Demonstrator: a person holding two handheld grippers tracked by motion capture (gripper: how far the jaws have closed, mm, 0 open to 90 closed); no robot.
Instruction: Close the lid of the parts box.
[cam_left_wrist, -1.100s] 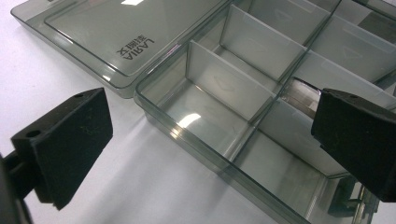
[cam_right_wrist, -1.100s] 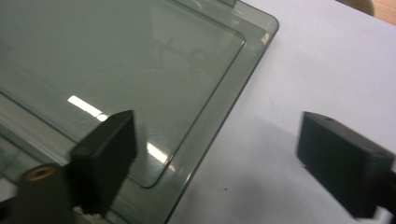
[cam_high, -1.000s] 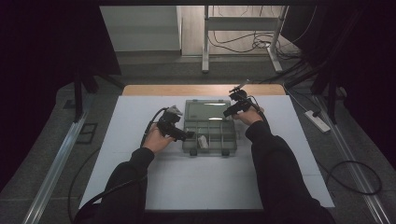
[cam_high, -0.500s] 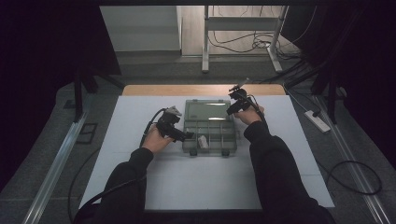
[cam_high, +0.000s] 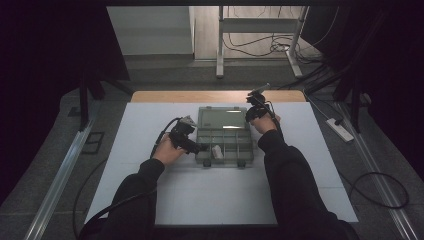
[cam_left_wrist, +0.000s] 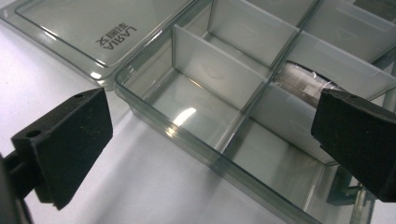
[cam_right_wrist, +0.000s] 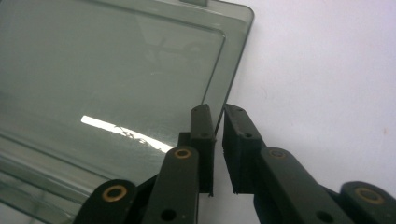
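Left tool (cam_high: 192, 146) sits at the left edge of the clear plastic box (cam_high: 225, 147), jaws spread wide with the box's near-left corner between them, pads not touching it. In the left gripper view the tool (cam_left_wrist: 210, 149) straddles the box wall (cam_left_wrist: 205, 149), and a small silvery part (cam_left_wrist: 303, 84) lies in a compartment near the right jaw. The box rests mid-bench on the white bench (cam_high: 300, 165), its lid (cam_high: 222, 118) folded open and lying flat behind it. Right tool (cam_high: 252, 105) is at the lid's far-right corner; its jaws have just been closing. In the right gripper view the tool (cam_right_wrist: 218, 116) is nearly pressed together, a thin gap left, with the lid's edge (cam_right_wrist: 229, 70) at the tips. Can't tell if the pads actually pinch the lid.
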